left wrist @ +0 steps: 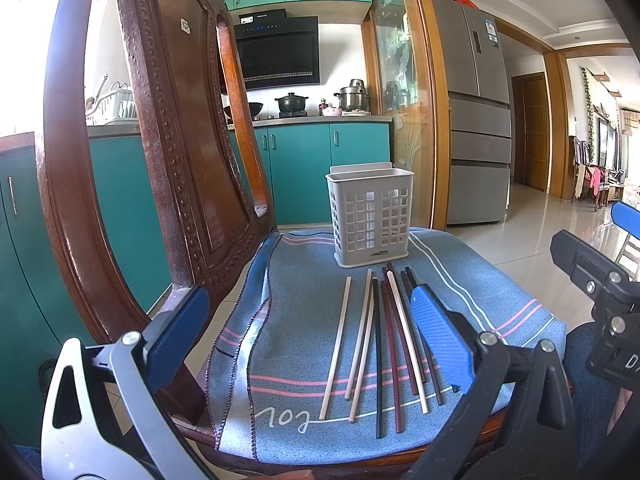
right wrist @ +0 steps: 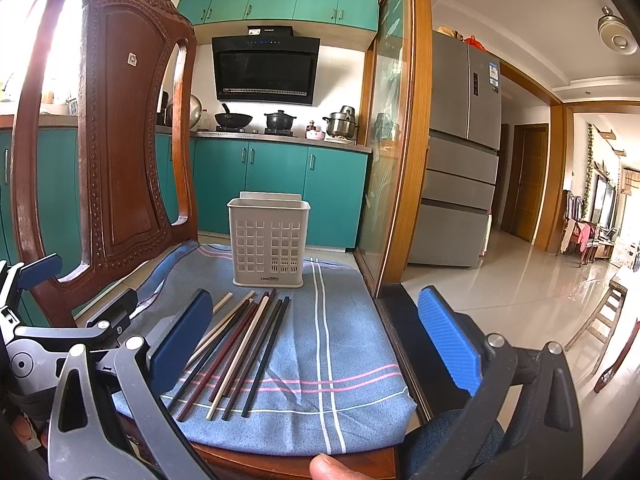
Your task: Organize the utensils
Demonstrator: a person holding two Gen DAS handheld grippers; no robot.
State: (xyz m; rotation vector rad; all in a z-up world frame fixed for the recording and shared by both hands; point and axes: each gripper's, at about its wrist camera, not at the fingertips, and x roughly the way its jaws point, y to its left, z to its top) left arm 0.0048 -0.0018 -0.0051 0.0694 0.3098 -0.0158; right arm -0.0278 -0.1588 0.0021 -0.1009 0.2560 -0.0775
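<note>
Chopsticks (left wrist: 380, 344) are lying loose on a blue striped cloth (left wrist: 460, 280) that covers the seat of a carved wooden chair (left wrist: 160, 140), fanned out side by side with their far tips pointing toward 12 o'clock. I can make out pale ones, dark red ones and black ones; from the left wrist view the pale ones sit more toward 9 o'clock and the black ones toward 3 o'clock, with one pale stick crossing over the dark bunch. A grey plastic holder (left wrist: 370, 216) with square cut-outs stands upright on the cloth just past their far tips, at 12 o'clock from the pile, and I can't see anything inside it. The left tongs (left wrist: 308, 328) are spread wide and gripping nothing, blue pads on either side of the chopsticks. The right tongs (right wrist: 316, 328) are spread wide too and also empty; their left pad (right wrist: 184, 336) sits over the near-left part of the fan, though I can't tell if it actually touches any stick. From the right wrist view the pile is at about 10 o'clock from the middle of the cloth. A fingertip (right wrist: 332, 468) pokes in at 6 o'clock. Teal kitchen cabinets (right wrist: 276, 176) and a silver fridge (right wrist: 464, 152) sit way behind the chair.
</note>
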